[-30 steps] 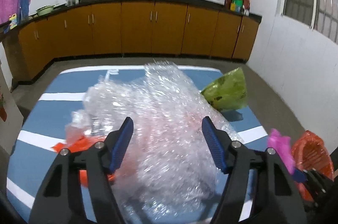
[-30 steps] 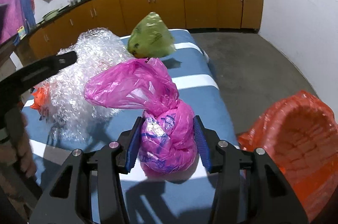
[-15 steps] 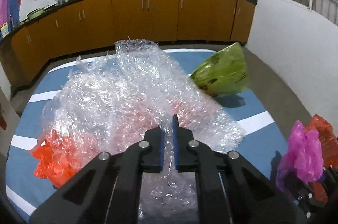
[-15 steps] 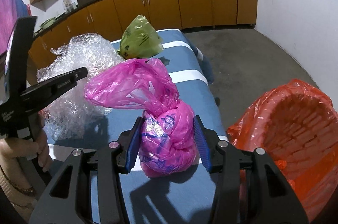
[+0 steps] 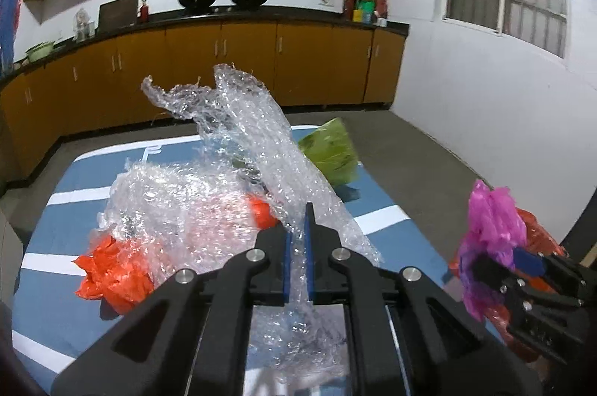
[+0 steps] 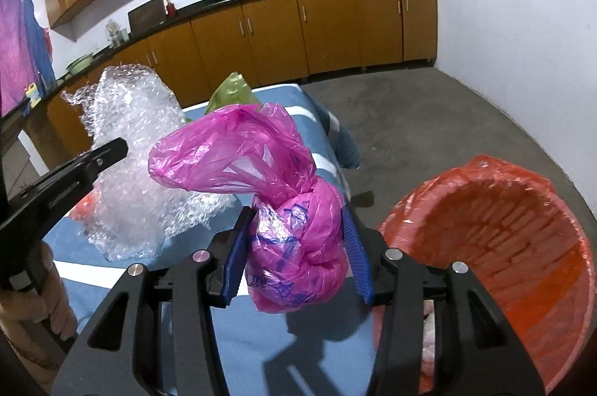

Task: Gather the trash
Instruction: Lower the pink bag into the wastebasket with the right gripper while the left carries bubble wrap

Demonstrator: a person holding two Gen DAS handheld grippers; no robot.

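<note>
Your left gripper (image 5: 297, 239) has its fingers clamped tight on a fold of the bubble wrap (image 5: 238, 179); only a thin layer of film sits between the blue pads. The sheet's far end stands up in a twisted peak, and the rest drapes over the blue-and-white striped worktop (image 5: 67, 179). An orange plastic bag (image 5: 112, 269) lies on the worktop partly under the wrap, at its left edge. A green bag (image 5: 332, 153) sits further back, behind the wrap, towards the far right corner of the worktop.

Your right gripper (image 6: 296, 254) is clamped on a knotted pink bag (image 6: 298, 246): fingers partway apart, pads pressing both sides of the lower bundle, w/ the loose upper part ballooning up and left above the knot. Bag is off the worktop, held in the air above its near edge. An orange-lined bin (image 6: 503, 246) stands just right of that gripper, beside the worktop, mouth facing up. In the right wrist view your hand (image 6: 37, 302) shows at the left edge, holding the left gripper's handle.
</note>
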